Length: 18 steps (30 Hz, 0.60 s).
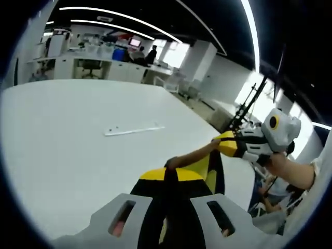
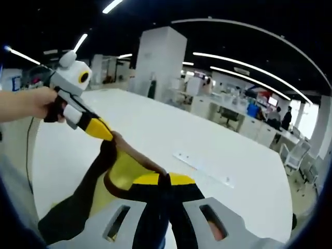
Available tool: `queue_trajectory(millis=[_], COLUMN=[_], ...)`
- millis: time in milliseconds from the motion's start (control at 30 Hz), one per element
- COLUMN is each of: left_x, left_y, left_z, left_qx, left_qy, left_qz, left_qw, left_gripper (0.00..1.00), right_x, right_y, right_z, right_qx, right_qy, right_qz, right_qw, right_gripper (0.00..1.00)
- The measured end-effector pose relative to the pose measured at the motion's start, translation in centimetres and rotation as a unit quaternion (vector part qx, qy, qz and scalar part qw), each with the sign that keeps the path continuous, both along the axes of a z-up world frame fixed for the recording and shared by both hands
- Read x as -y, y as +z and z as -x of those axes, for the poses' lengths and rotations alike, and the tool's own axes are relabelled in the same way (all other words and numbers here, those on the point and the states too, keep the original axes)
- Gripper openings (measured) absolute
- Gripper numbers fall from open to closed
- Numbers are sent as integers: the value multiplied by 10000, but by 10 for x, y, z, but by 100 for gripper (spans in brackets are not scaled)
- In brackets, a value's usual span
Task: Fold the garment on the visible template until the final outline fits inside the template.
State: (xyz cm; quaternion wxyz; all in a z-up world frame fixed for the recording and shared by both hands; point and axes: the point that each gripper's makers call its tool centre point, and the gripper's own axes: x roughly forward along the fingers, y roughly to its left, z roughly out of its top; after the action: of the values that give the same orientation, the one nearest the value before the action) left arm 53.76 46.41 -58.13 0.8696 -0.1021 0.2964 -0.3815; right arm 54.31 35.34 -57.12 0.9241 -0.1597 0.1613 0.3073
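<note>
L gripper (image 1: 170,171) & R gripper (image 2: 164,181) fingers pinching garment (image 2: 122,168) edge aloft, table (image 1: 62,129) open beyond

White table (image 1: 62,129) — large, smooth top. One thin white strip (image 1: 134,130) lies flat on it, well out from the near edge — small dark marks along it.

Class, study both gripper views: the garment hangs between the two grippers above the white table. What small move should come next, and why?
Probably lower both grippers together toward the white table. The left gripper and right gripper each pinch the yellow and black garment, which is lifted and bunched between them, not lying flat. A pale strip lies on the table beyond; whether it marks the template I cannot tell.
</note>
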Motion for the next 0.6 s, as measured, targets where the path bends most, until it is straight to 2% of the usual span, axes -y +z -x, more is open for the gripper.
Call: queue_trajectory(millis=[600], left_x=[1], left_y=[-22], left_z=[-18], left_qx=[-105], left_qy=[33], left_qz=[-80], left_qw=[9999], left_gripper=[1], right_x=[-1], right_y=[-21], right_z=[-23], right_qx=[-90], right_qy=[12], right_qz=[81], right_qw=[9999], right_gripper=[4])
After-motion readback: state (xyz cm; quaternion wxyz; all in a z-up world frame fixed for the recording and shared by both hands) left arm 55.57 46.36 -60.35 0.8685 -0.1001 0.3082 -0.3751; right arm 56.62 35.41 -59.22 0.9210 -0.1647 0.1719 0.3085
